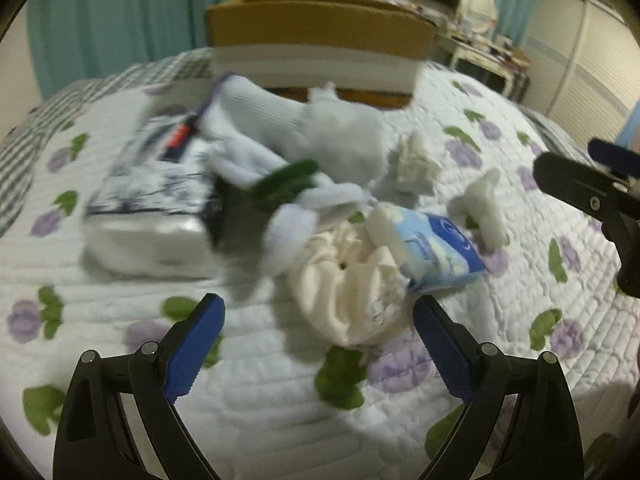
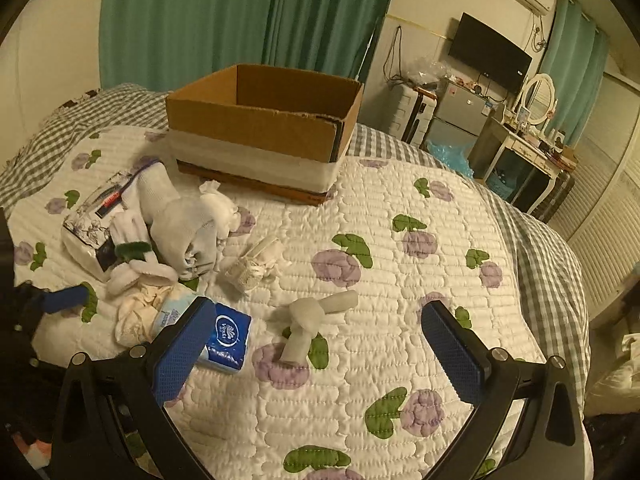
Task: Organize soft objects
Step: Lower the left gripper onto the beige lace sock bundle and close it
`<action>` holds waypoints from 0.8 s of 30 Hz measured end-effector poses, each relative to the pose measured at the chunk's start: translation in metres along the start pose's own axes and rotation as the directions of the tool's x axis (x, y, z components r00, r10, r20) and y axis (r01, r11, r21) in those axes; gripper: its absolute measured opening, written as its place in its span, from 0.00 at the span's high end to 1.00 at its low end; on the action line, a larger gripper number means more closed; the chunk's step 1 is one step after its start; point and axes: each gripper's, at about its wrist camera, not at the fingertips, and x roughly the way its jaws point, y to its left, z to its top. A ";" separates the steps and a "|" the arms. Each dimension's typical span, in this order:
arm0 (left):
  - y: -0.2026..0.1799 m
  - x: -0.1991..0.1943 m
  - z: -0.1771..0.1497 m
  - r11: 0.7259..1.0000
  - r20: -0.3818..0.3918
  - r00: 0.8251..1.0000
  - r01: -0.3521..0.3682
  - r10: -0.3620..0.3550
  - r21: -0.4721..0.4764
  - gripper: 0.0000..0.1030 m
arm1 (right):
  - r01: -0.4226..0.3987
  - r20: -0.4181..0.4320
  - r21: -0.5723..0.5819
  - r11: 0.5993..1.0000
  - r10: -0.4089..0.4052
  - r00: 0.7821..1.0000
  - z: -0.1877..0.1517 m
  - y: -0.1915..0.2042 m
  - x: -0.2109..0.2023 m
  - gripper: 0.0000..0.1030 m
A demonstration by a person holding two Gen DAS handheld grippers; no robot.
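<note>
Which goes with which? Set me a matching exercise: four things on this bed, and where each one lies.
Things:
1. cardboard box
2. blue tissue pack
3. knotted white cloth
4. patterned tissue packet

Places:
a. alone on the quilt, ahead of the right gripper
b. far end of the quilt
c. left edge of the pile
d. beside the right gripper's left finger

Pairs: 1-b, 2-d, 3-a, 4-c

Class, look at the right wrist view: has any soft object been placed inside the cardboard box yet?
Cannot tell: the cardboard box shows only bare inner walls from this angle, and its near wall hides the floor.
</note>
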 end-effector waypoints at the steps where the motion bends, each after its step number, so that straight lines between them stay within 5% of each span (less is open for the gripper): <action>1: -0.002 0.003 0.002 1.000 0.005 1.000 0.007 -0.007 0.015 0.07 | 0.002 -0.006 -0.001 1.000 -0.002 1.000 0.000 0.001 0.002 0.00; 4: -0.001 0.013 0.007 0.999 0.012 1.000 -0.001 0.001 0.039 0.13 | 0.004 -0.020 -0.007 1.000 -0.005 1.000 0.000 0.004 0.007 0.00; 6: 0.000 0.019 0.007 0.999 0.001 1.000 0.024 -0.024 0.041 0.49 | -0.004 -0.022 -0.008 1.000 0.004 1.000 -0.001 0.005 0.008 0.00; 9: 0.007 0.013 0.005 0.998 0.007 0.998 0.065 -0.065 0.027 0.65 | -0.036 -0.022 0.003 0.999 0.036 0.999 -0.002 0.005 0.010 0.00; 24: 0.046 -0.048 -0.002 0.997 0.091 0.996 0.025 -0.019 -0.066 0.74 | -0.237 -0.085 0.029 0.971 0.239 0.967 -0.009 0.036 0.032 0.00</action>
